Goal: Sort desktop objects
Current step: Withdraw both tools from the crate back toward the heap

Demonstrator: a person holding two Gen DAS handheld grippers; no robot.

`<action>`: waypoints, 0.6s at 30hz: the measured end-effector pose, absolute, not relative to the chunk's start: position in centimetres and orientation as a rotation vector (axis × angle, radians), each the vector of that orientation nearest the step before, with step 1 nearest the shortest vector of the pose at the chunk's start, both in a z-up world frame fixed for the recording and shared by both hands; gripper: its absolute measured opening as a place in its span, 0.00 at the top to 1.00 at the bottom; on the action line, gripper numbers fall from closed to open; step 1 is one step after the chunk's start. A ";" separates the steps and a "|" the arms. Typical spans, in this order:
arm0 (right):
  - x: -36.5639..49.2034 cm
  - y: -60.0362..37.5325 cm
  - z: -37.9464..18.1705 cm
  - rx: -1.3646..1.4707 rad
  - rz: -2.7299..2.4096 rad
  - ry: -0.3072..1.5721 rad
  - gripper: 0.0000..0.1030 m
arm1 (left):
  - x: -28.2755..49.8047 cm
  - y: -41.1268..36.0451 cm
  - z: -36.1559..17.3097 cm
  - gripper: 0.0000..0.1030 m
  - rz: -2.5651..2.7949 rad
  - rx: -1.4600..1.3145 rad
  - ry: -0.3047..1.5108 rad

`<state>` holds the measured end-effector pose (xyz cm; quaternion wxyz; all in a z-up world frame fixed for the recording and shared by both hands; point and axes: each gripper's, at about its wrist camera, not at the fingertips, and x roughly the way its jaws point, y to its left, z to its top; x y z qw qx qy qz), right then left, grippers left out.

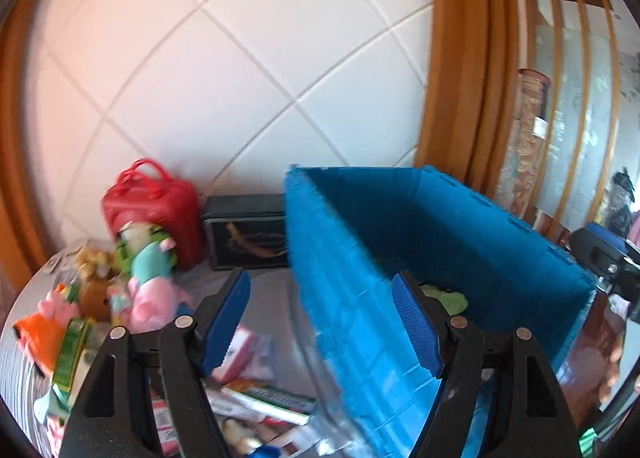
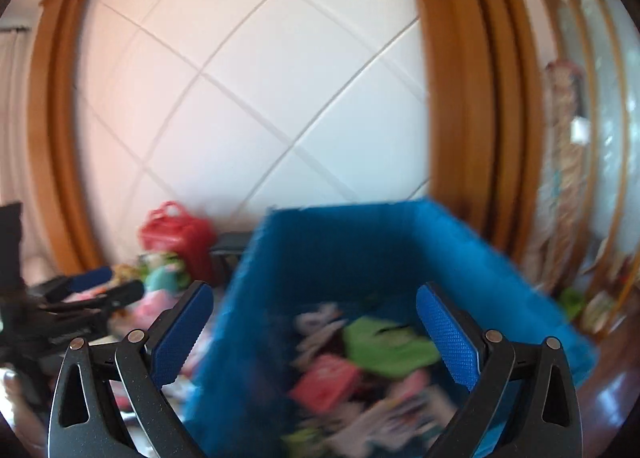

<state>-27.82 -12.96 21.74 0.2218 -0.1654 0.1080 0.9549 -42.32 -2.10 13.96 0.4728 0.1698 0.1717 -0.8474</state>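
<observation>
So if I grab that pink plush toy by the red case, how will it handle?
The pink plush toy looks soft, so it would probably squash and flop in the tool. Likely light for its size. Leaning among other toys, it may drag neighbours along.

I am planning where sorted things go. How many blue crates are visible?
1. The blue crate stands on the table, right of the black box and red bag. Others may be out of view.
</observation>
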 end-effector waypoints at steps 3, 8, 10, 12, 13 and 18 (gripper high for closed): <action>-29.4 -15.7 20.6 -0.463 2.729 0.315 0.00 | -38.0 -2.1 11.9 0.29 -1.948 0.405 0.428; -31.8 -21.5 19.6 -0.370 2.837 0.251 0.00 | -30.9 -2.2 8.1 0.29 -1.813 0.431 0.506; -33.2 -23.3 18.9 -0.383 2.867 0.253 0.00 | -28.3 -2.0 6.3 0.29 -1.760 0.436 0.512; -34.7 -25.0 17.7 -0.436 2.895 0.283 0.00 | -26.3 -1.7 4.5 0.29 -1.722 0.460 0.514; -35.3 -25.8 17.0 -0.467 2.907 0.301 0.00 | -25.1 -1.8 3.5 0.29 -1.704 0.482 0.527; -38.5 -29.2 12.5 -0.701 2.951 0.370 0.00 | -18.5 -1.8 -1.5 0.29 -1.578 0.572 0.661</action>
